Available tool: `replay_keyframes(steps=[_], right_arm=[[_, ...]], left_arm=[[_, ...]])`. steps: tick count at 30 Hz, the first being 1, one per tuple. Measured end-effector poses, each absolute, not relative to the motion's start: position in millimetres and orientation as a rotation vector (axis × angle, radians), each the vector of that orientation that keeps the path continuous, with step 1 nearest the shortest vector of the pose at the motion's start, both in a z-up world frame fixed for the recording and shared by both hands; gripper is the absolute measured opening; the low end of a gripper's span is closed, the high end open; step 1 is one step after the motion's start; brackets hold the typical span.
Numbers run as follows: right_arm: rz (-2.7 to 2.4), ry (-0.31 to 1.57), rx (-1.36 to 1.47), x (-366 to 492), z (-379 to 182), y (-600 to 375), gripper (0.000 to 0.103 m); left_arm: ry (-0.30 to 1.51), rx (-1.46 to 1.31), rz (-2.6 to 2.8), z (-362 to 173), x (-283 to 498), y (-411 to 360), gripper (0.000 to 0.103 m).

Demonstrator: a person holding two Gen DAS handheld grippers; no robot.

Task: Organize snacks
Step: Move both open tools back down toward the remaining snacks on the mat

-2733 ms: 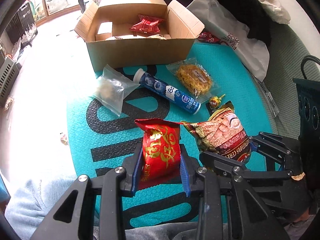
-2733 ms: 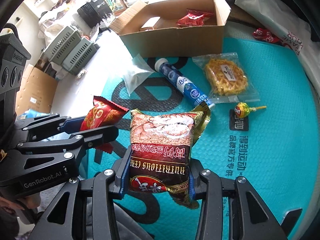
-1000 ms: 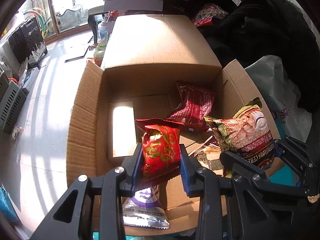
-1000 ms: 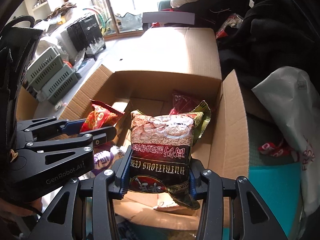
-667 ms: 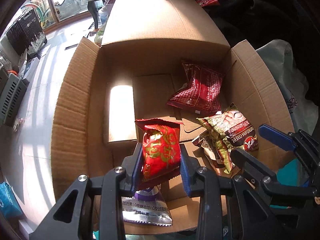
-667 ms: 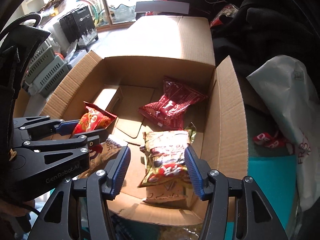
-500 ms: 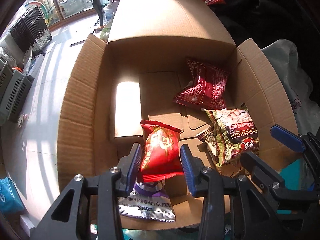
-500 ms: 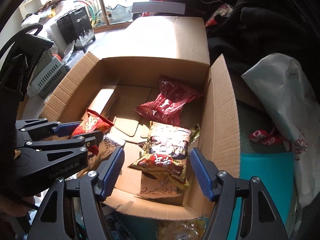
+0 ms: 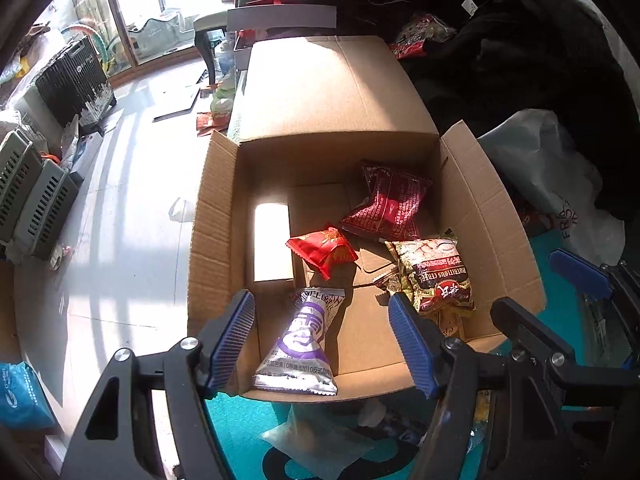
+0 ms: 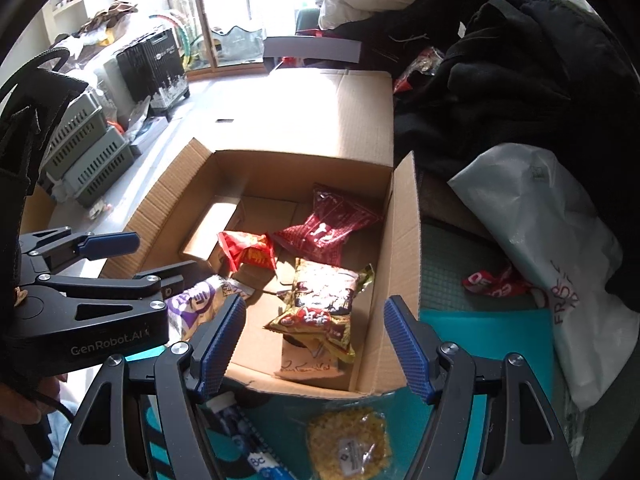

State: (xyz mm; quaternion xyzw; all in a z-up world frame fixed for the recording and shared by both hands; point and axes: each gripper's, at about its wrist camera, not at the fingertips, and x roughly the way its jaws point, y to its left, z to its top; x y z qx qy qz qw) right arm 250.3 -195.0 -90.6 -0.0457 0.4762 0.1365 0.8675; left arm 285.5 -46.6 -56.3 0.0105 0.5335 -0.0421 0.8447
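Observation:
An open cardboard box stands on the teal mat. Inside lie a small red snack bag, a brown cereal bag, a dark red bag and a purple-and-silver packet. My left gripper is open and empty above the box's near edge. My right gripper is open and empty, also above the near edge. The left gripper shows at the left of the right wrist view.
On the teal mat in front of the box lie a round yellow cracker pack, a blue tube and a clear plastic bag. A white shopping bag and dark clothes lie to the right.
Both grippers opened and dropped their bags into the box: the red bag from the left, the cereal bag from the right. Both then drew back toward the box's near edge.

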Motion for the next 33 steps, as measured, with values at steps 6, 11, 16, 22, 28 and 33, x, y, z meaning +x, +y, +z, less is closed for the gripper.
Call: replay_keyframes(steps=[6,11,16,22,28,33], right_arm=[[0.283,0.914,-0.092,234,-49,-200,0.072],[0.283,0.833,-0.081,216,-12,-203,0.072],[0.297,0.746,-0.08,190,22,-206,0.075],[0.317,0.666,-0.085,156,56,-207,0.077],[0.327,0.618,-0.077,122,76,-209,0.079],[0.334,0.613,-0.066,97,79,-212,0.079]], left_arm=[[1.031,0.029,-0.09,-10,268,-47,0.069],[0.931,0.047,-0.092,31,245,-46,0.069],[0.856,0.022,-0.096,69,217,-40,0.069],[0.777,-0.011,-0.12,100,181,-36,0.069],[0.708,0.023,-0.125,122,138,-38,0.069],[0.698,0.045,-0.142,124,108,-42,0.069]])
